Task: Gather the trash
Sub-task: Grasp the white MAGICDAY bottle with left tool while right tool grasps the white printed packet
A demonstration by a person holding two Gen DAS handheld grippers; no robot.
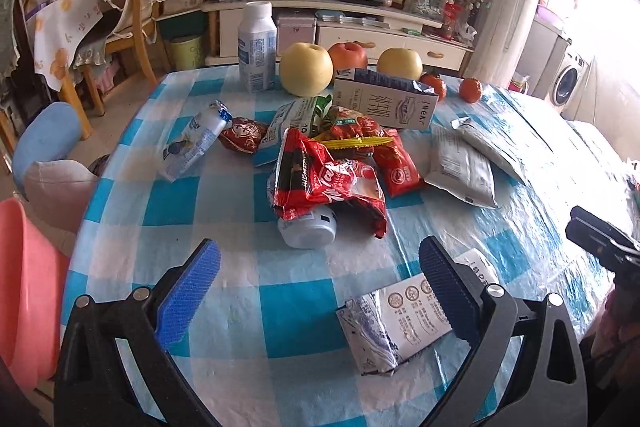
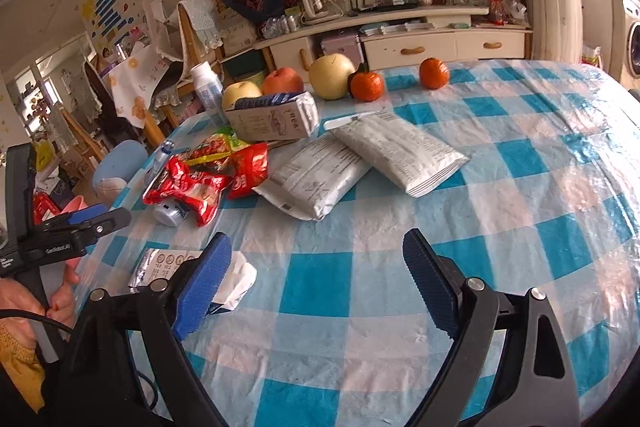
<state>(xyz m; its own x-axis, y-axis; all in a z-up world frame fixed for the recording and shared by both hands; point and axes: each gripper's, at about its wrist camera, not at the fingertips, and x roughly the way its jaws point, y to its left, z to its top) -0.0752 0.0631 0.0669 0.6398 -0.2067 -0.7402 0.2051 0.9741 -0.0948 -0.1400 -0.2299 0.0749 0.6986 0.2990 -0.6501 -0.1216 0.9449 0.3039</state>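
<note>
Both claws hover over the near edge of the table (image 2: 500, 163), jaws spread wide, nothing between the ribbed blue pads. The left gripper (image 1: 320, 287) faces a flattened white carton (image 1: 396, 323) lying close to that edge, its long axis slanting away to the right, printed with round icons and small unreadable text. The right gripper (image 2: 318, 281) has bare checked plastic cloth under it. Farther in lies a crinkled red wrapper (image 1: 328, 183) over a white bottle (image 1: 308, 231), then two grey pouches (image 2: 360, 163). A boxy milk carton (image 1: 384, 99) lies toward the far edge.
</note>
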